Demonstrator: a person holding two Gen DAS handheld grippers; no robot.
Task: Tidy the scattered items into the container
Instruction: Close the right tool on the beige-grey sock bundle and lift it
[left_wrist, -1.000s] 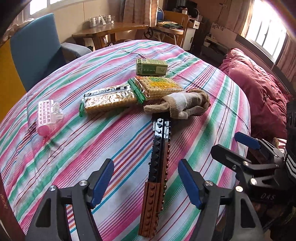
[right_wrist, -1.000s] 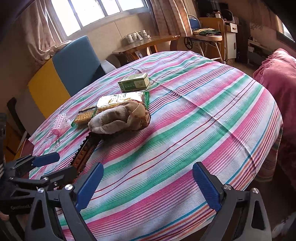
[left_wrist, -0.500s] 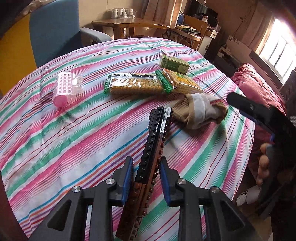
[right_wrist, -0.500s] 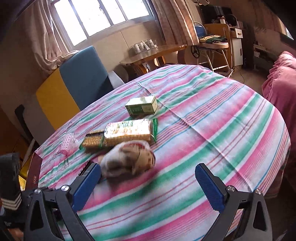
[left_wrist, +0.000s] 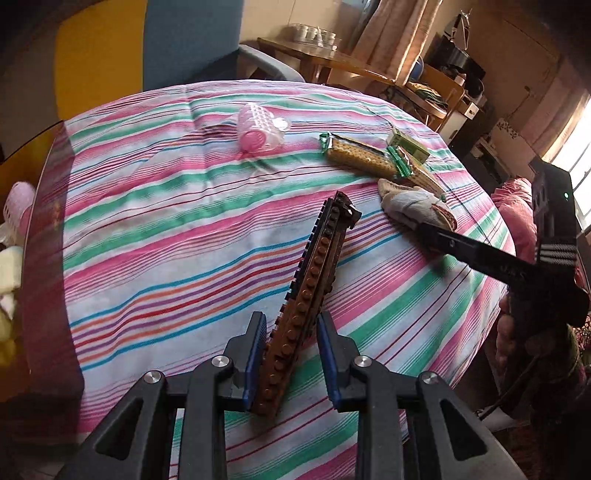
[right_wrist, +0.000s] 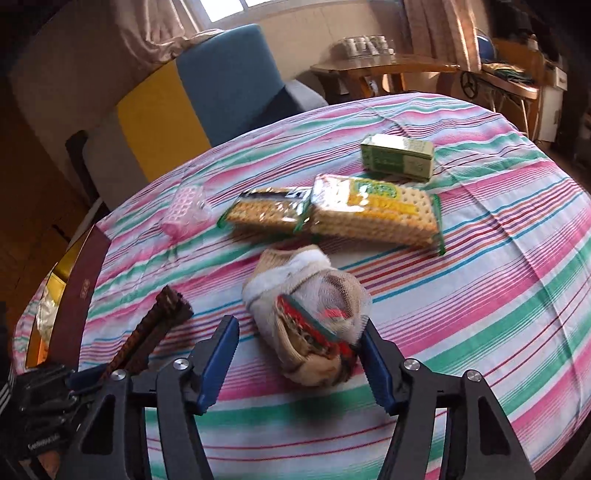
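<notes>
My left gripper (left_wrist: 291, 358) is shut on a long brown and black brick bar (left_wrist: 314, 280) and holds it lifted above the striped tablecloth (left_wrist: 166, 221); the bar also shows in the right wrist view (right_wrist: 147, 339). My right gripper (right_wrist: 299, 362) is open, its jaws on either side of a rolled beige sock (right_wrist: 310, 310) that lies on the cloth. The sock (left_wrist: 413, 206) and the right gripper's finger (left_wrist: 461, 247) show in the left wrist view. Two cracker packs (right_wrist: 373, 214) (right_wrist: 266, 212), a green box (right_wrist: 397, 155) and a pink hair roller (right_wrist: 184, 210) lie beyond.
A pink basket (left_wrist: 14, 210) with pale items sits off the table's left edge. A blue and yellow armchair (right_wrist: 207, 92) stands behind the table. A wooden side table (right_wrist: 388, 70) is at the back. A red cushion (left_wrist: 517, 221) lies at the right.
My left gripper has shut on the brick bar and lifted it, swinging left. My right gripper has come forward and down until its open jaws flank the sock.
</notes>
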